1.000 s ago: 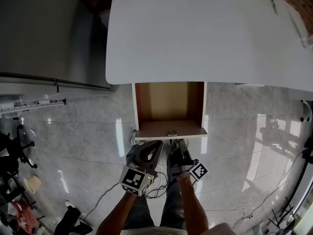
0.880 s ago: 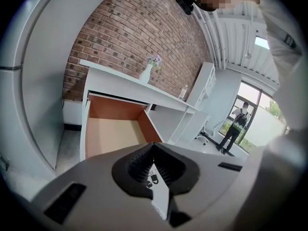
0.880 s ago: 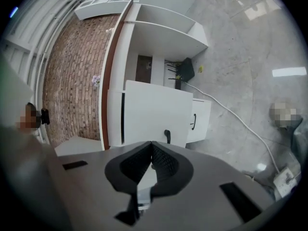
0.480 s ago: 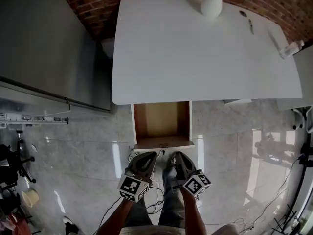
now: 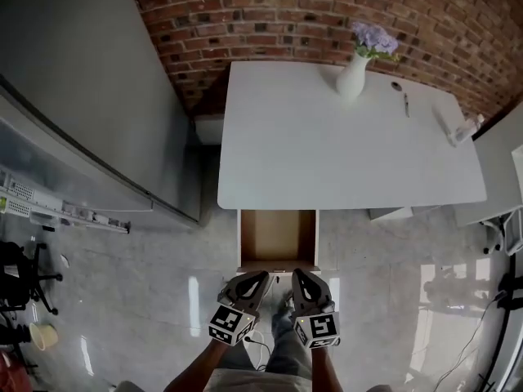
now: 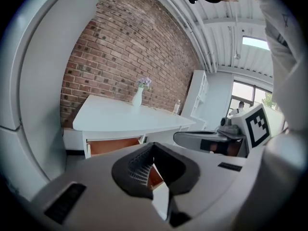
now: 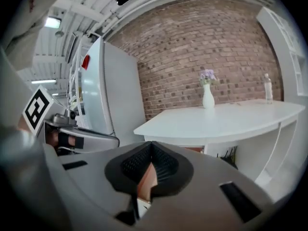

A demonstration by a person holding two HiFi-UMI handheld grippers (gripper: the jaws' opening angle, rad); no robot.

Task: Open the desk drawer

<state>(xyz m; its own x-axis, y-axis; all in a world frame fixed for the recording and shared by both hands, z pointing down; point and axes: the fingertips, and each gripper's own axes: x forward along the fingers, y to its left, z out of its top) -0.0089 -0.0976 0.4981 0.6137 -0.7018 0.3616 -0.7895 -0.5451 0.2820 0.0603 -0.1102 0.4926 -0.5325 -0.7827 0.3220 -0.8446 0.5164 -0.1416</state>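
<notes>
The left gripper's [image 6: 153,146] ribbed black fingers [image 6: 138,163] meet at their tips with nothing between them. The right gripper's [image 7: 152,146] fingers [image 7: 166,165] are pressed together the same way, also empty. In the head view the two grippers sit side by side, left [image 5: 261,276] and right [image 5: 296,274]. Both are held out on bare forearms [image 5: 192,370] and point slightly downward at the desk drawer [image 5: 278,235]. The drawer stands pulled out from under the front edge of the white worktop [image 5: 327,145], just beyond the fingertips, showing a bare brown wooden floor and side walls. At the back of the smooth worktop, a white vase [image 5: 351,78] holds purple flowers [image 5: 373,39] against a red brick wall [image 5: 270,15]. The floor [image 5: 147,300] is glossy grey tile.
</notes>
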